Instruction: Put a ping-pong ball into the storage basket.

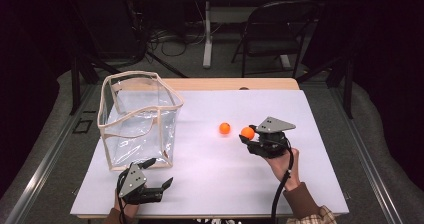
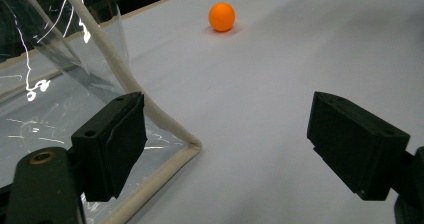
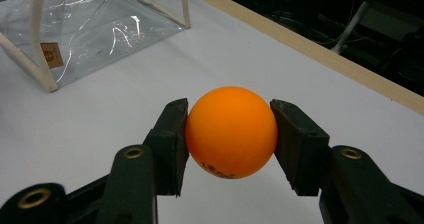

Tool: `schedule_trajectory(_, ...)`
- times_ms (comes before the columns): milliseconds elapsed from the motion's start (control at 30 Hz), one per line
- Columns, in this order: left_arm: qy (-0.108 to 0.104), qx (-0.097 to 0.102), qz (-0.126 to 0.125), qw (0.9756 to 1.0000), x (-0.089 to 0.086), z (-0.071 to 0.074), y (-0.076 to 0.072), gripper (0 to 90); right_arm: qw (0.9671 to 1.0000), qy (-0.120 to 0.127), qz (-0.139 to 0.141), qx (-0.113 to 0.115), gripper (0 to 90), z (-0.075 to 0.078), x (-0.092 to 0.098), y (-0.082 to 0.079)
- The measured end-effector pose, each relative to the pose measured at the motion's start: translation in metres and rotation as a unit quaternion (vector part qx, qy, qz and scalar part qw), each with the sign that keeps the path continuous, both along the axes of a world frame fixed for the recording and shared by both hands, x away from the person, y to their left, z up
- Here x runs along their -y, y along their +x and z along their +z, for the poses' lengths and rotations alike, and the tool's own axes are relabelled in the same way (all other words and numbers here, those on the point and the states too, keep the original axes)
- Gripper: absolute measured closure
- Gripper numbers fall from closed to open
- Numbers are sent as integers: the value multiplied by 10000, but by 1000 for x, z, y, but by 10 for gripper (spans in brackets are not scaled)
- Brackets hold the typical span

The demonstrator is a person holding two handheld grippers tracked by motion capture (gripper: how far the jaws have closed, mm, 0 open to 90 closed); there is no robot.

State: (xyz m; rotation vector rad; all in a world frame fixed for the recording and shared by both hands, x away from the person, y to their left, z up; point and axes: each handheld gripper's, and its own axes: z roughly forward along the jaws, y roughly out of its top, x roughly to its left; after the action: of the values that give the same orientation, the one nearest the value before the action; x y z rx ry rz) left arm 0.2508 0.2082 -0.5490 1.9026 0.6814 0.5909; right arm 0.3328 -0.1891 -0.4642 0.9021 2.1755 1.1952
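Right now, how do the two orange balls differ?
The held ball is clamped between the right gripper pads; the free ball lies loose on the white table, touched by nothing. In the high view the free ball sits nearer the clear bag, the held ball to its right. The held ball shows dark print; none can be made out on the free one. Both are plain orange and look the same size.

One overhead cam, two gripper cams.
High view looks forward and down over the table (image 1: 210,184); gripper views sit low, close; all three share the bag (image 1: 137,119).
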Motion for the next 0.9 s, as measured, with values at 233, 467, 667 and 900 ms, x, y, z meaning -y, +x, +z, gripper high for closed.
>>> schedule_trajectory(233, -9, 4, 2, 10000, 0, 0, 0, 159, 10000, 21, 81, -19, 510, 1, -6, 3)
schedule_trajectory(467, -2, 8, 0, 10000, 0, 0, 0, 159, 9998, 27, 192, -48, 510, 3, -14, 8)
schedule_trajectory(667, -9, 10, 2, 10000, 0, 0, 0, 159, 9996, 52, 259, -23, 510, 7, -20, 11)
schedule_trajectory(900, -5, 12, -1, 10000, 0, 0, 0, 160, 9995, 62, 309, -2, 510, 11, -25, 17)
